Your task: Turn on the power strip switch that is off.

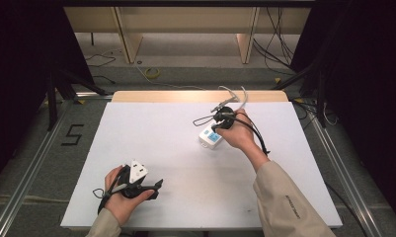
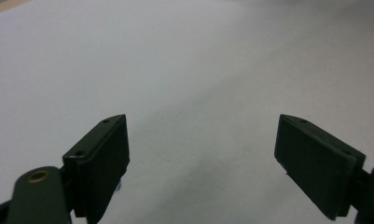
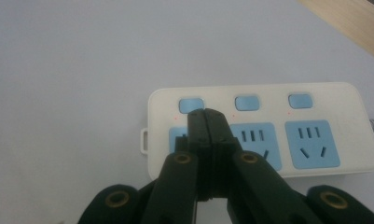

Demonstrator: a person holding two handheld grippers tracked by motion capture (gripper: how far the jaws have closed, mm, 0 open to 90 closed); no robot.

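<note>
The surface is seen as plain white, unpatterned, with a pale wood-coloured strip along its far edge. The power strip is recorded as cream-white; three light blue switches and light blue socket panels with dark slots are noted on it, and small red dots are seen beside the switches. The right hand-held gripper is observed as black, with brass-coloured rivets at its joints. The left hand-held gripper is likewise black, one brass-coloured rivet being visible; a light grey plate is carried on top. The sleeves are beige. The floor is grey, marked with a black "5".
</note>
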